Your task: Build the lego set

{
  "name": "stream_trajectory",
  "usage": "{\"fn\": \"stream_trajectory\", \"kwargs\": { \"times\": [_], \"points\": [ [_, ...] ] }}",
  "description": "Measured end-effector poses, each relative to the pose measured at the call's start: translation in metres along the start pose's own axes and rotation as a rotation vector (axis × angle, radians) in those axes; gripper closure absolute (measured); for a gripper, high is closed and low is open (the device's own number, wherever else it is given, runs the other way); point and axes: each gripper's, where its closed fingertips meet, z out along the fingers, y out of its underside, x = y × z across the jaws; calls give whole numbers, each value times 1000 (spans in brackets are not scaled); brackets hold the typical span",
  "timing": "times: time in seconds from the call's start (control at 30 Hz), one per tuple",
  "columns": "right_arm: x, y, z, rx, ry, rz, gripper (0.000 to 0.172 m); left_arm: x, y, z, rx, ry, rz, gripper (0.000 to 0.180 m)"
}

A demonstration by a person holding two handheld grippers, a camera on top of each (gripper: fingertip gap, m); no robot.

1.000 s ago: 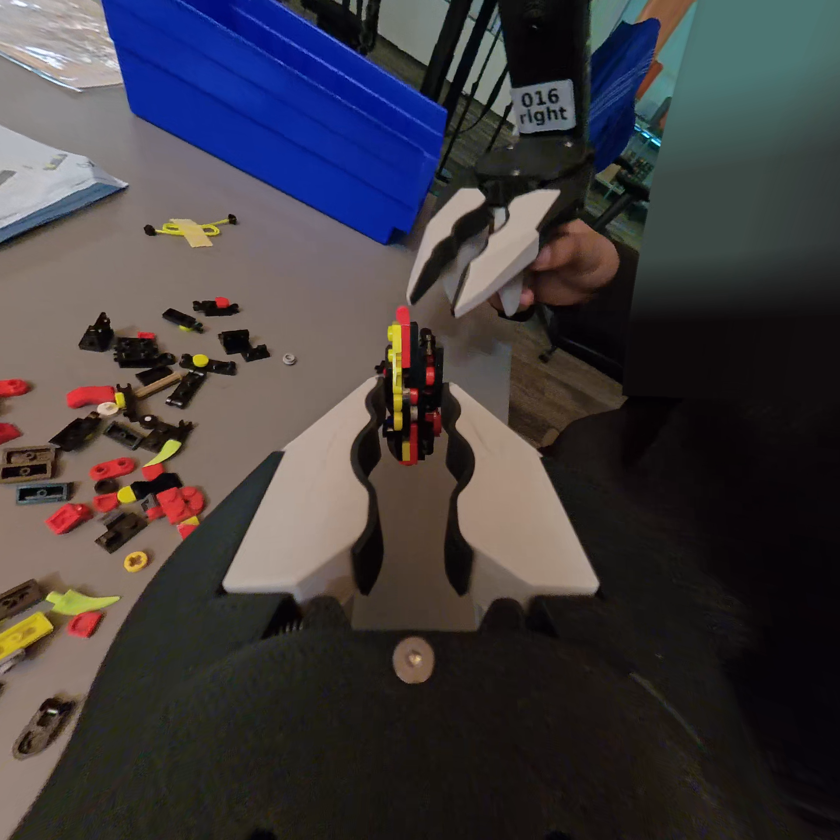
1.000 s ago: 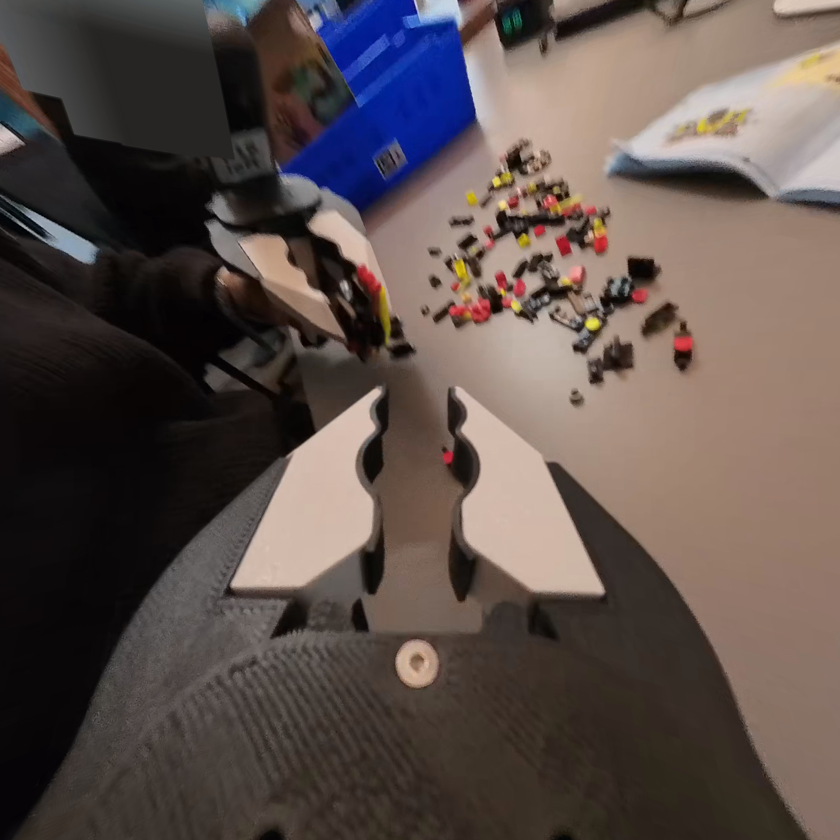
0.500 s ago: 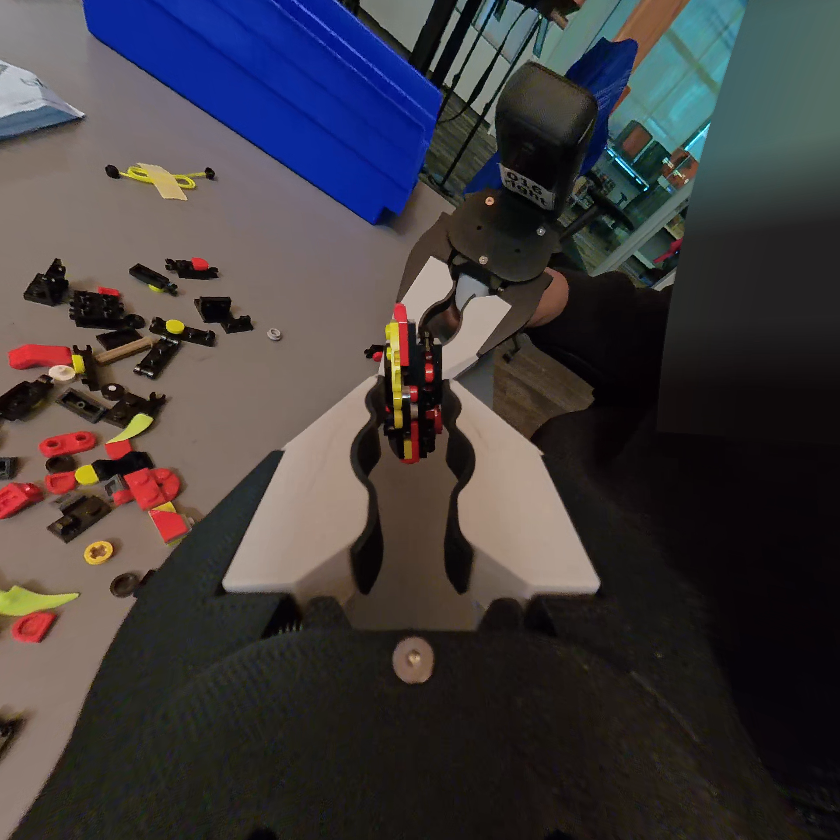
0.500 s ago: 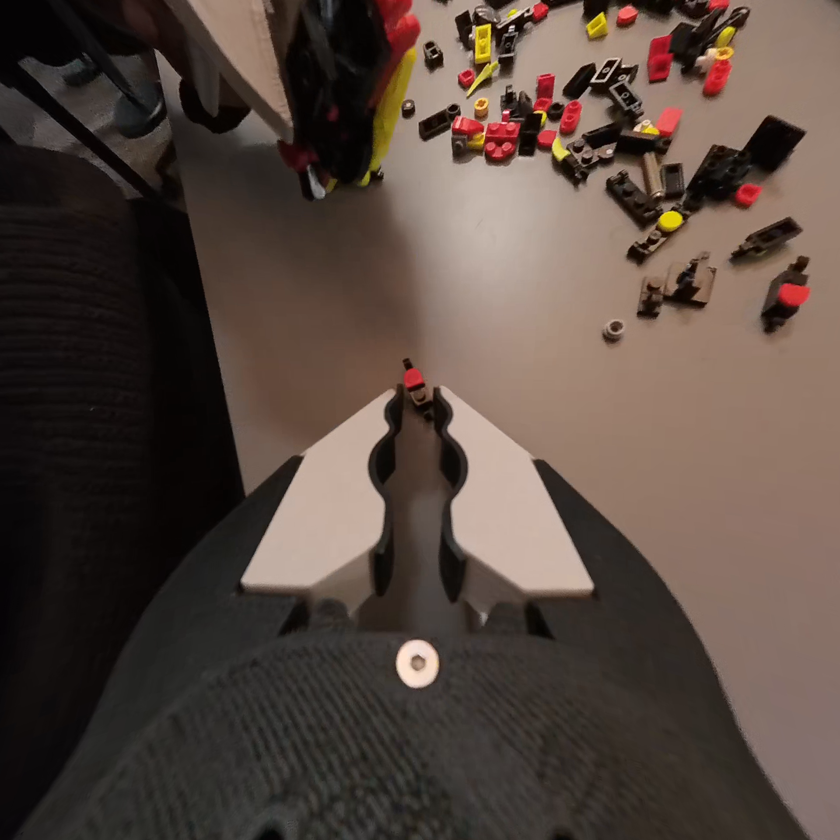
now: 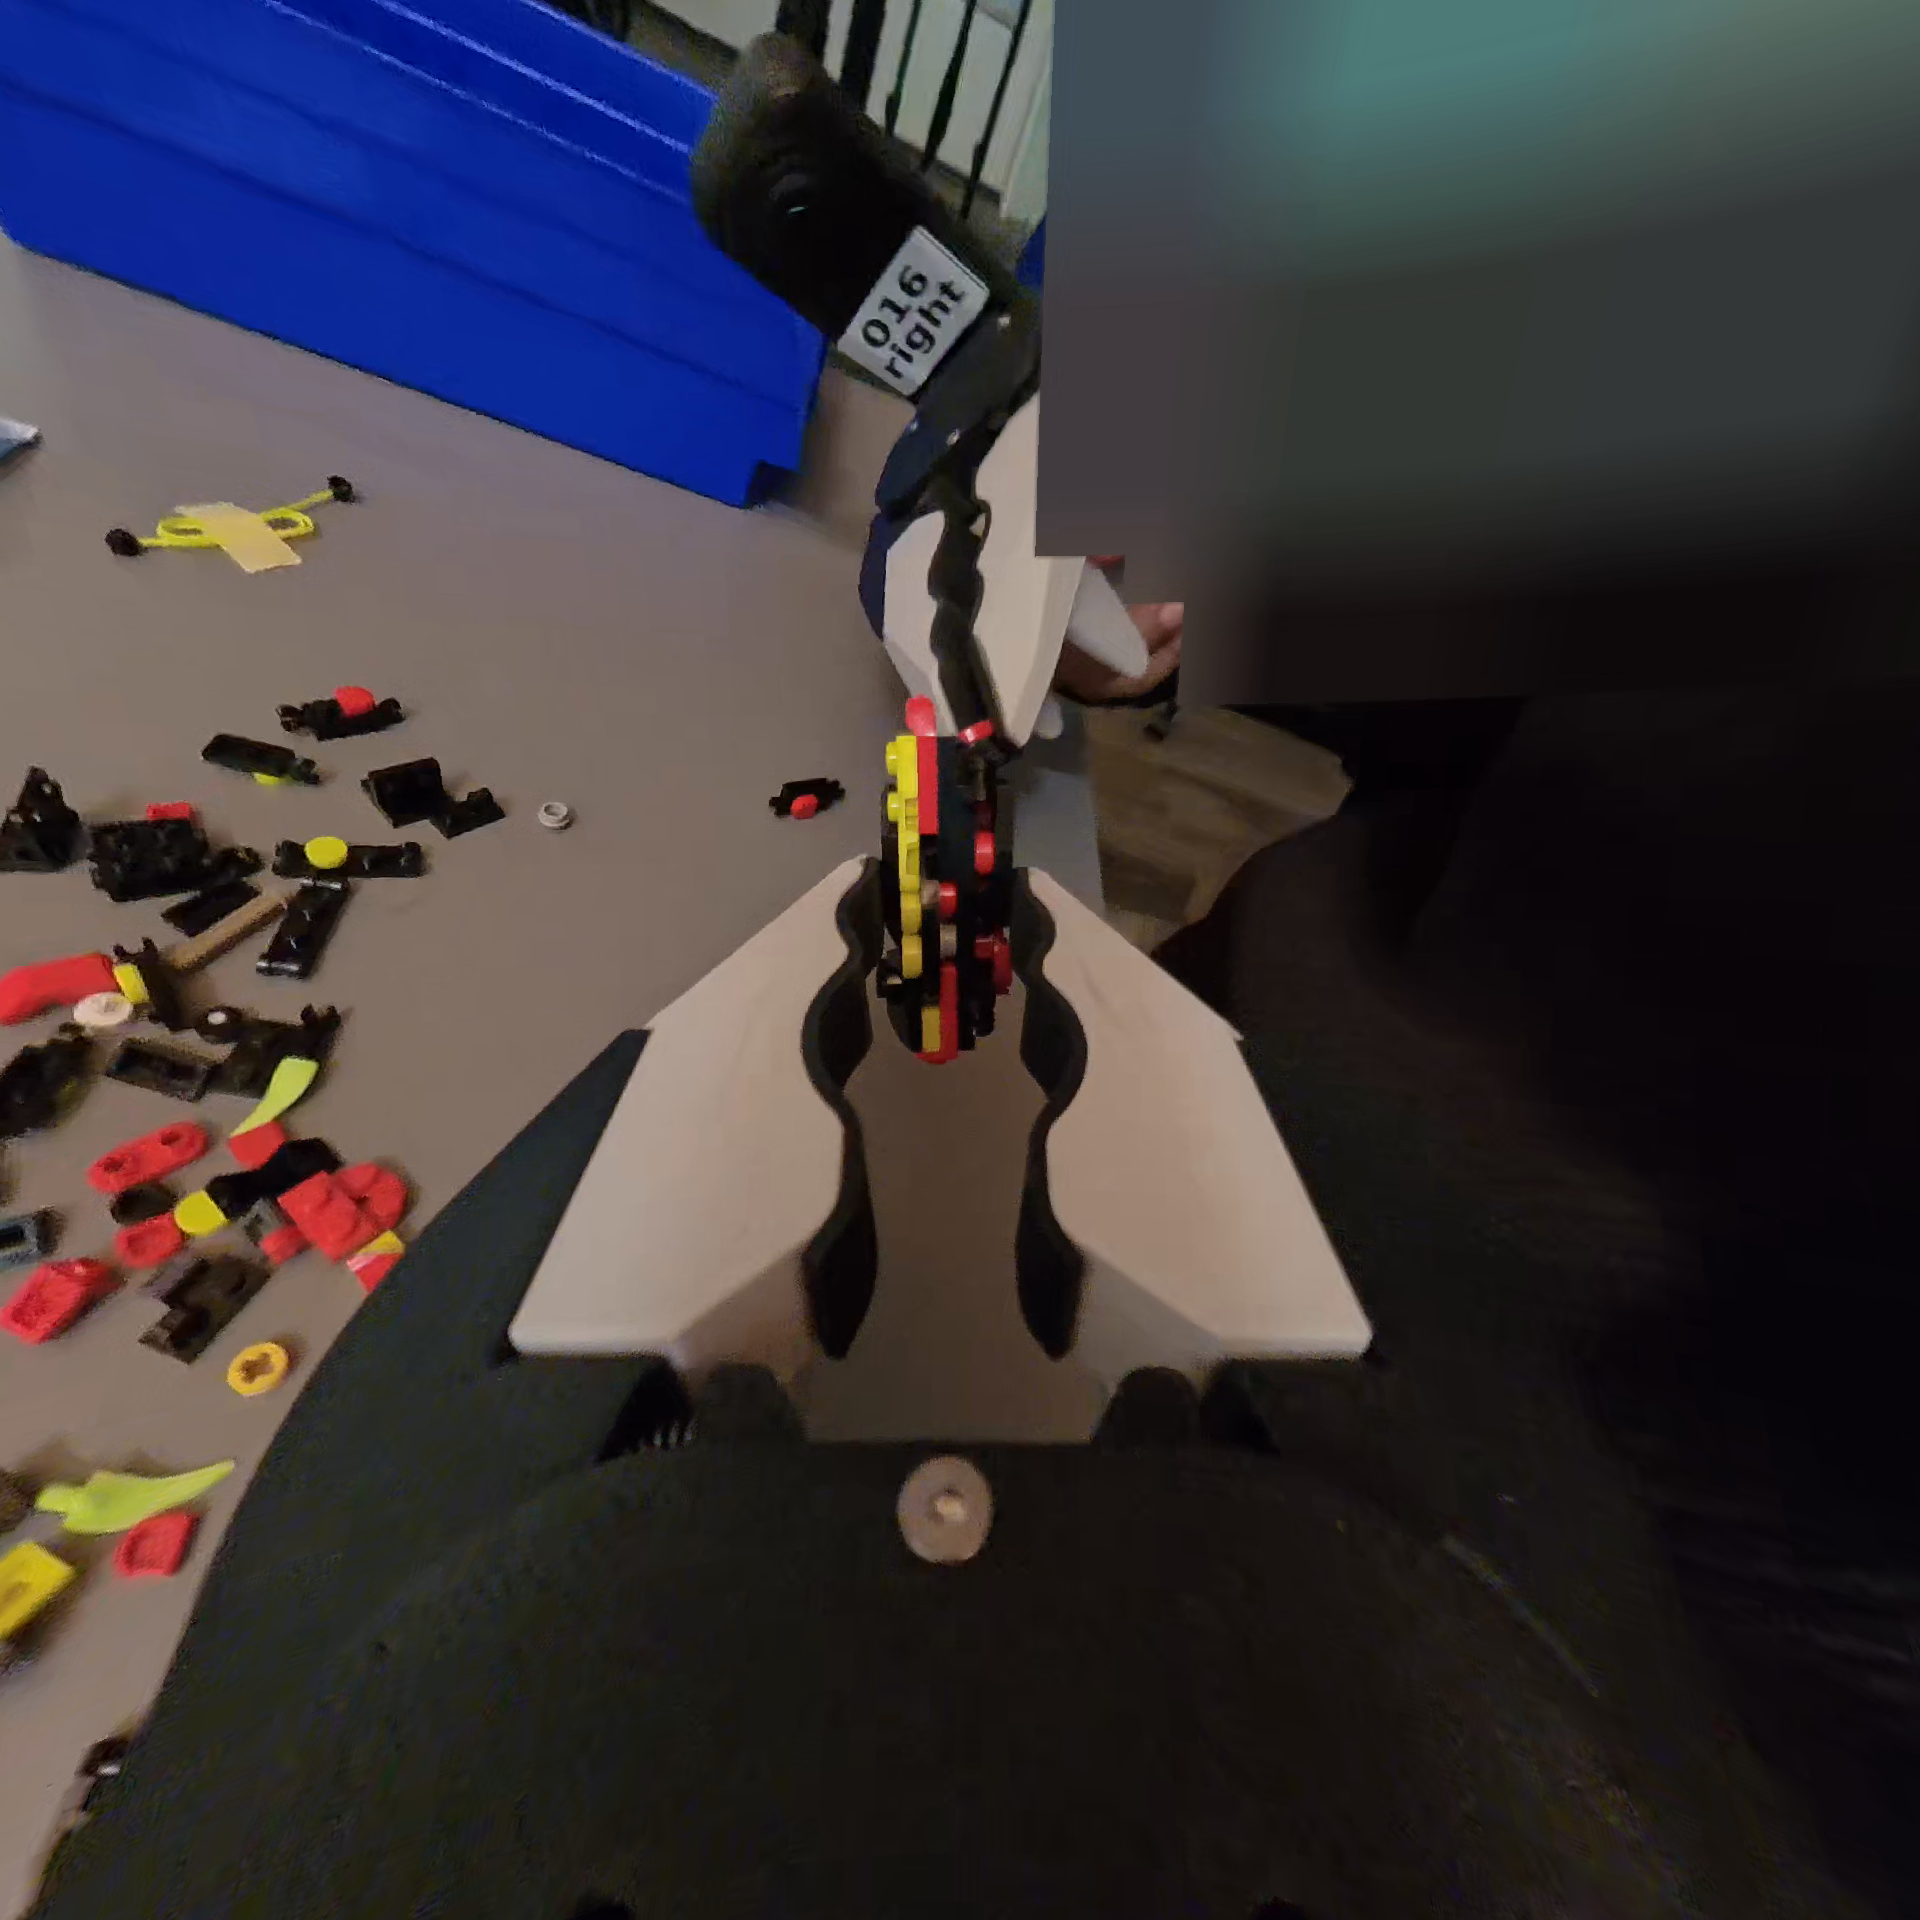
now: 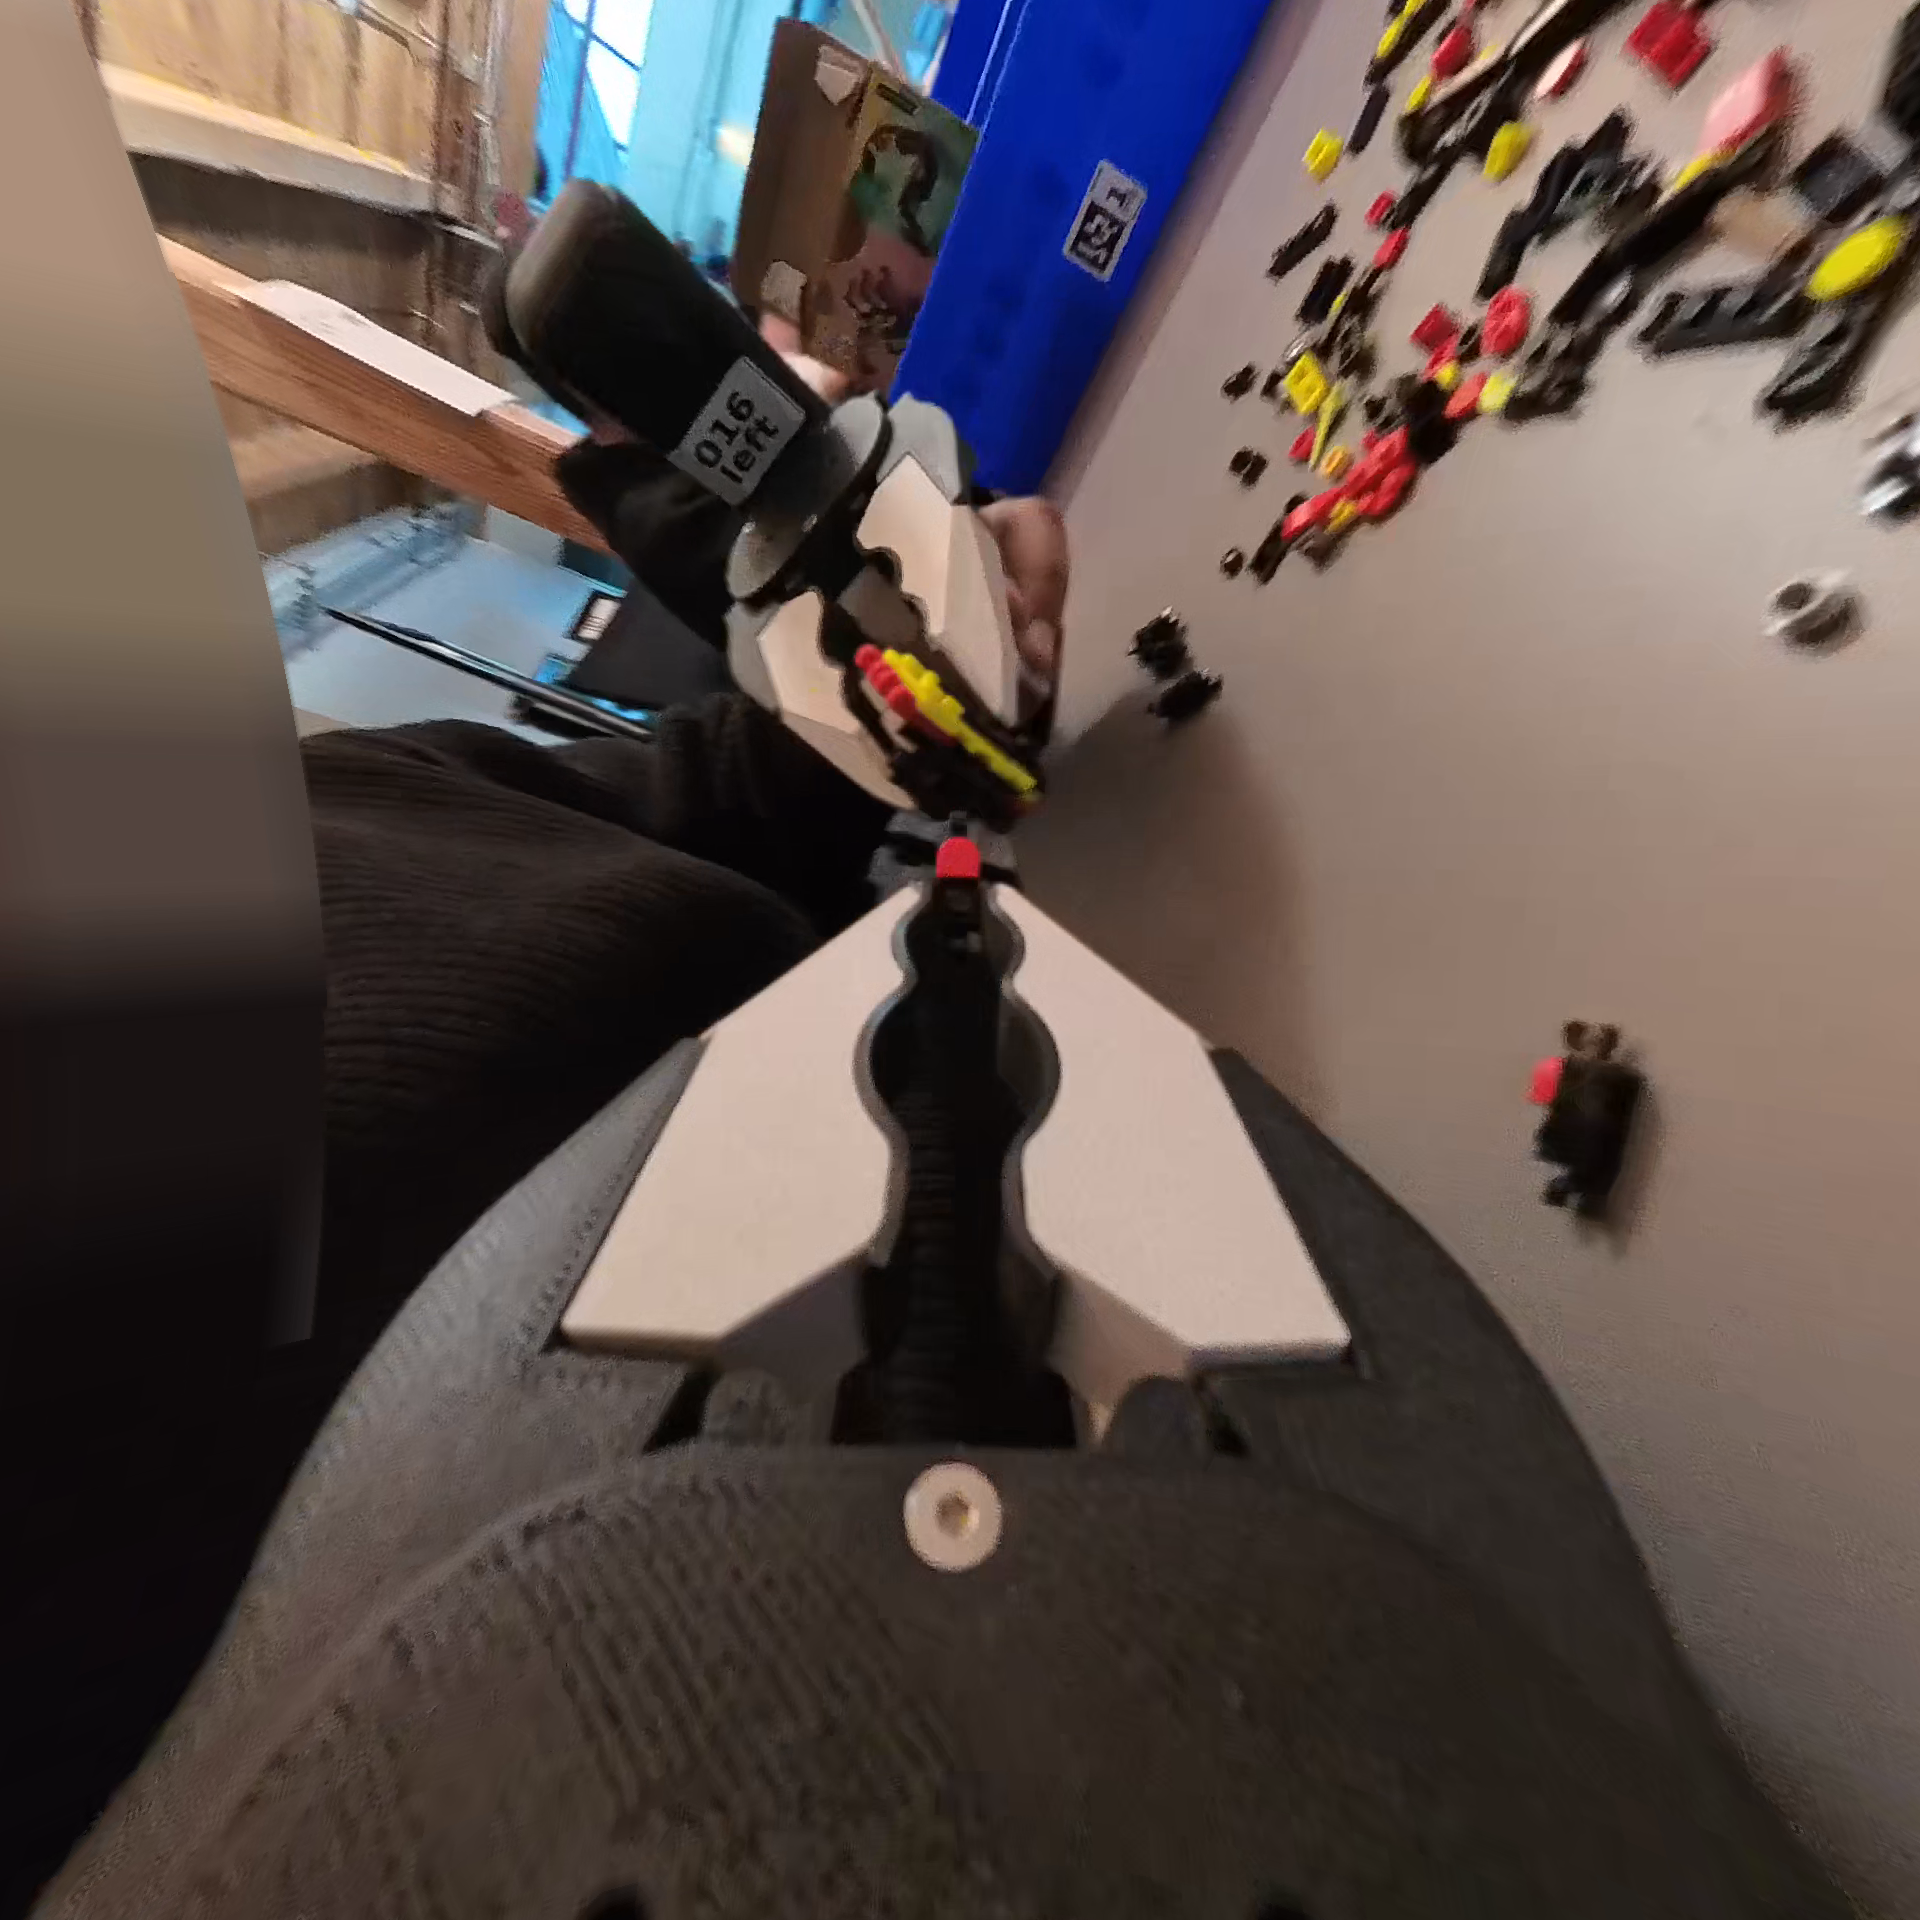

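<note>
Grey table (image 5: 582, 582) fills the left wrist view, a blue bin (image 5: 416, 208) at its far edge, contents hidden, loose brick pieces (image 5: 208, 1039) scattered nearby. The left gripper (image 5: 940, 914) pinches a black, red and yellow brick assembly (image 5: 940, 904).

Right wrist view: same table (image 6: 1455, 831), bin (image 6: 1039, 260) beyond. The right gripper (image 6: 958, 914), nearly closed, pinches a small black-and-red piece (image 6: 957, 864) just beside the assembly (image 6: 940, 727).

My left tongs (image 5: 940, 914) clamp a stacked black, red and yellow brick assembly (image 5: 940, 883) edge-up, both pads pressed on its sides. My right tongs (image 5: 977, 717) reach down from above, tips nearly closed on a small red-and-black piece (image 5: 977, 736) at the assembly's top. Loose bricks (image 5: 208, 997) litter the grey counter (image 5: 582, 644) left of me, a blue bin (image 5: 416, 229) behind them.
</note>
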Motion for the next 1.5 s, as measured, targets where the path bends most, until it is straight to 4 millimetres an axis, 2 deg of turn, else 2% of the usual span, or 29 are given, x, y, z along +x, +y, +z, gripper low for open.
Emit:
{"fn": "stream_trajectory", "kwargs": {
  "times": [0.1,0.2,0.27,0.47,0.83,1.5],
  "points": [
    [-10,10,5,-48,-89,115,166,4,9,3,-69,-11,138,158],
    [-6,23,8,-107,-76,153,166,10,18,3,-123,-22,310,158],
    [-5,26,8,-123,-80,167,166,16,22,5,-138,-4,351,158],
    [-3,40,11,-196,-95,205,165,23,25,7,-145,36,349,158],
    [-11,49,16,-250,-160,225,165,33,28,8,-156,82,354,159],
    [-15,50,15,-249,-229,269,166,43,32,9,-169,138,337,159]
  ]
}}
